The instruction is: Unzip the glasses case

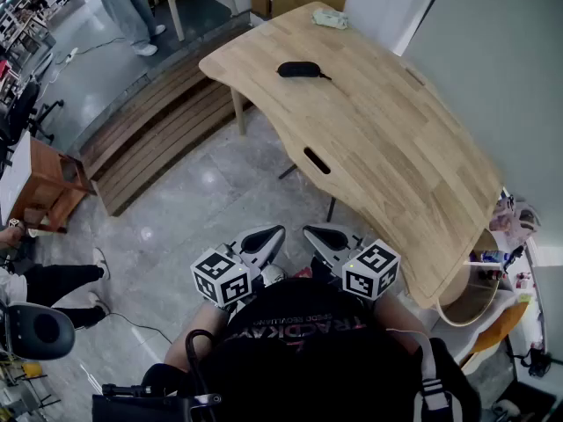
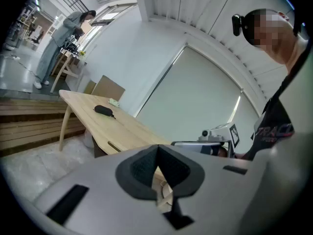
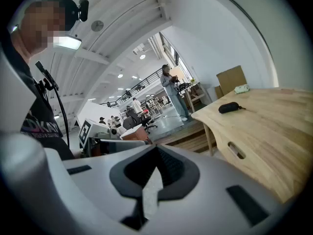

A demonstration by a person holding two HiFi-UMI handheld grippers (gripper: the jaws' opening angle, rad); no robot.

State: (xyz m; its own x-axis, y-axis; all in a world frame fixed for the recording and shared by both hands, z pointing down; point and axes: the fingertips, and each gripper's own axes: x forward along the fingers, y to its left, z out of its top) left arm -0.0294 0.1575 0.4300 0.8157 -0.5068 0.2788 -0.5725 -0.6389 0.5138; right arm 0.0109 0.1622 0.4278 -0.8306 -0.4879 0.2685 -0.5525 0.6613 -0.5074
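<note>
The table (image 1: pixel 396 148) at the frame's right is pale wood, matt, with visible grain; the glasses case (image 1: pixel 299 69) at upper centre looks matt black; the floor (image 1: pixel 202 192) is grey, glossy stone.

The glasses case (image 1: pixel 299 69) is only a small dark shape far off on the table (image 1: pixel 396 148), and its zip is too small to make out in any view. It's the same for the pale object (image 1: pixel 330 18) at the far end, with no telling what it is. In the head view the top edge cuts the standing person (image 1: pixel 132 7) down to legs and a jacket hem, and the hands behind the left gripper (image 1: pixel 264 237) and right gripper (image 1: pixel 324 236) are hidden under the marker cubes (image 1: pixel 222 277) and dark shirt (image 1: pixel 308 359).
</note>
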